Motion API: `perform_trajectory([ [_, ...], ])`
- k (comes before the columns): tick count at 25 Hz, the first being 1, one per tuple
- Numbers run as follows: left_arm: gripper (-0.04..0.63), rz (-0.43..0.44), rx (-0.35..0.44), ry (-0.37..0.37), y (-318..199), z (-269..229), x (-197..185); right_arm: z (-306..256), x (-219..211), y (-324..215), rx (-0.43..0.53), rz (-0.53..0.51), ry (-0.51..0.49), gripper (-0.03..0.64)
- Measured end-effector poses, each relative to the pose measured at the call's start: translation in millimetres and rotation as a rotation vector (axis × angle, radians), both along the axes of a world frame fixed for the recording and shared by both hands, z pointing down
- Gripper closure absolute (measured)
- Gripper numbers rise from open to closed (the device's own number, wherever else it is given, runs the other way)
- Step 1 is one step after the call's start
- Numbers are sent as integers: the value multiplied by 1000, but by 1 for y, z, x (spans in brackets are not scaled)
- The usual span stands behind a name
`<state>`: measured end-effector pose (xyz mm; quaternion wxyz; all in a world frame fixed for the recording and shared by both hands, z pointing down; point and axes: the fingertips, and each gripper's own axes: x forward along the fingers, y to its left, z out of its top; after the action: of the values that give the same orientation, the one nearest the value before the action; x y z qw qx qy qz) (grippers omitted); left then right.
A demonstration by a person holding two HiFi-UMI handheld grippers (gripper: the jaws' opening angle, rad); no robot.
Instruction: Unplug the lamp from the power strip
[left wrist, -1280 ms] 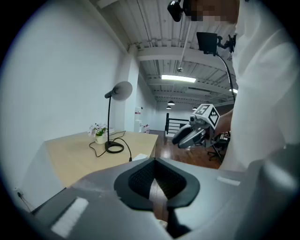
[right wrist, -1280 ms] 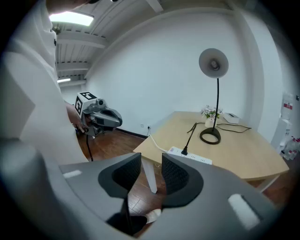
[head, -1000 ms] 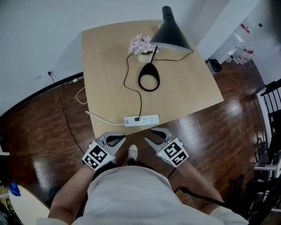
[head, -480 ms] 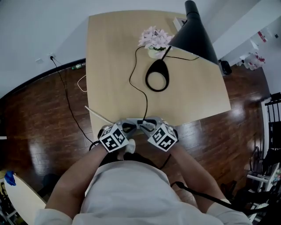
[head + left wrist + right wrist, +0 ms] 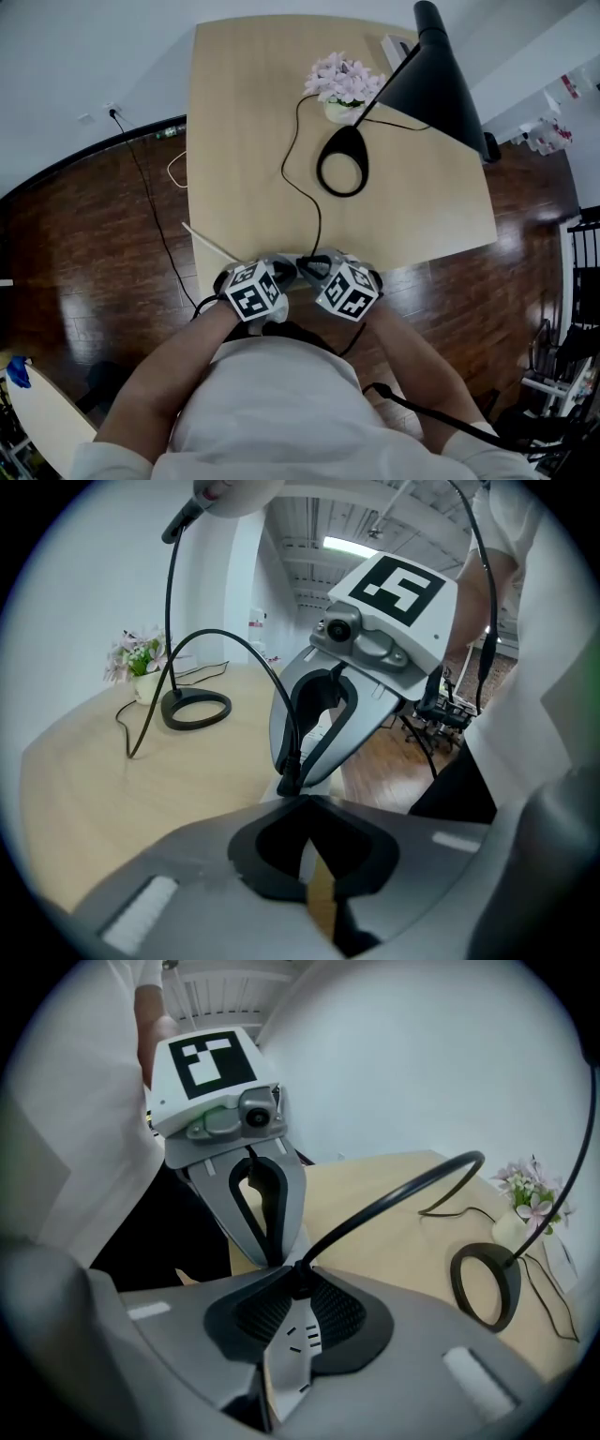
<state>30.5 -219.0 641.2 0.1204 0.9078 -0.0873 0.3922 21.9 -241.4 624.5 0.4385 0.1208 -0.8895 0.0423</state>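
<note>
Both tools are at the near edge of the counter (image 5: pixel 244 141), nose to nose over the power strip (image 5: pixel 296 1340).

Right tool (image 5: pixel 298 1283): jaws clamped on the black plug (image 5: pixel 289 780), which sits seated in the strip. The lamp cord (image 5: pixel 394 1199) exits straight up from between the tips. The strip's white face, with its socket slots, shows just behind the tips inside the jaw opening.

Left tool (image 5: pixel 300 801): jaws together, tips meeting at a point directly opposite the right tool and just beside the plug. A white sliver of strip shows below the tips. Can't tell whether they're pressing on it or just touching.

In the head view the strip is almost fully covered by the two tools. Only its white lead (image 5: pixel 211 246) shows, running off the counter edge to the left of the left tool.

Ahead of the tools, the cord arcs up, drops to the counter and snakes away to the lamp (image 5: pixel 436 80). The ring base (image 5: pixel 342 173) is well beyond the right tool, with the black shade above and further out. The flowers (image 5: pixel 342 80) are just behind the base.
</note>
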Motion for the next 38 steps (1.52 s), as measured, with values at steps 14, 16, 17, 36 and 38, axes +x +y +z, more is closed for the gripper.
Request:
perform_trajectory([
  [14, 595, -2, -84, -31, -1, 1, -1, -32, -4, -13, 8, 24, -32, 563],
  [16, 595, -2, -88, -29, 0, 0, -1, -33, -3, -22, -11, 49, -45, 563],
  [17, 595, 0, -84, -30, 1, 0, -1, -32, -1, -26, -20, 63, -49, 563],
  [36, 594, -8, -100, -37, 1, 0, -2, 20, 42, -65, -196, 399, -115, 537],
  [38, 594, -11, -104, -40, 1, 1, -2, 20, 47, -67, -193, 418, -115, 525],
])
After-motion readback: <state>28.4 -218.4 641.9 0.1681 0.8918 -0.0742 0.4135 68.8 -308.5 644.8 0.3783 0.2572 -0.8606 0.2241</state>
